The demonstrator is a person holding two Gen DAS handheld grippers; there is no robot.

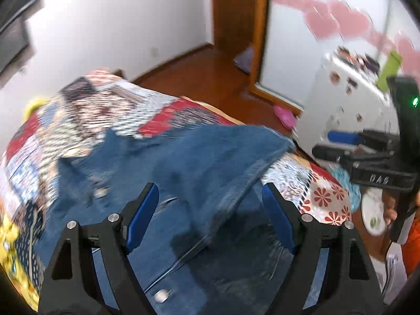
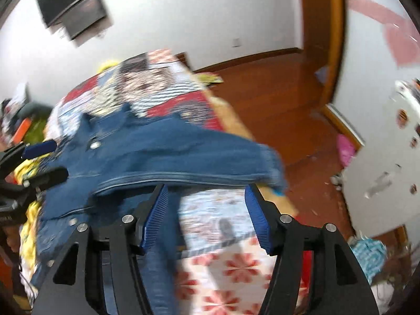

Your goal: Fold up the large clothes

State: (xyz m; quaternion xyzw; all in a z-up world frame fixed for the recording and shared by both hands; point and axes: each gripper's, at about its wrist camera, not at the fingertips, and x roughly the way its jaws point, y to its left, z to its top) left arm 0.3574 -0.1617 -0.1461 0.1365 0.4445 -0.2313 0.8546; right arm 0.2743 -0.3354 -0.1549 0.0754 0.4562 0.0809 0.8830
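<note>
A blue denim jacket [image 1: 189, 173] with metal buttons lies on a patchwork bedspread [image 1: 110, 110]. One flap of it is folded over towards the right. My left gripper [image 1: 210, 210] is open just above the denim, holding nothing. My right gripper [image 2: 207, 207] is open too, at the jacket's [image 2: 168, 155] near edge, with the folded flap lying just beyond its fingertips. The right gripper also shows at the right edge of the left wrist view [image 1: 341, 147], and the left gripper at the left edge of the right wrist view [image 2: 44, 160]. Both views are blurred.
The bed's patchwork cover [image 2: 225, 262] fills the near ground. A wooden floor [image 2: 275, 99], a door frame [image 1: 260, 39] and a white cabinet with stickers [image 1: 346, 99] lie to the right. A pink item [image 1: 284, 116] lies on the floor. A dark screen [image 2: 73, 8] hangs on the wall.
</note>
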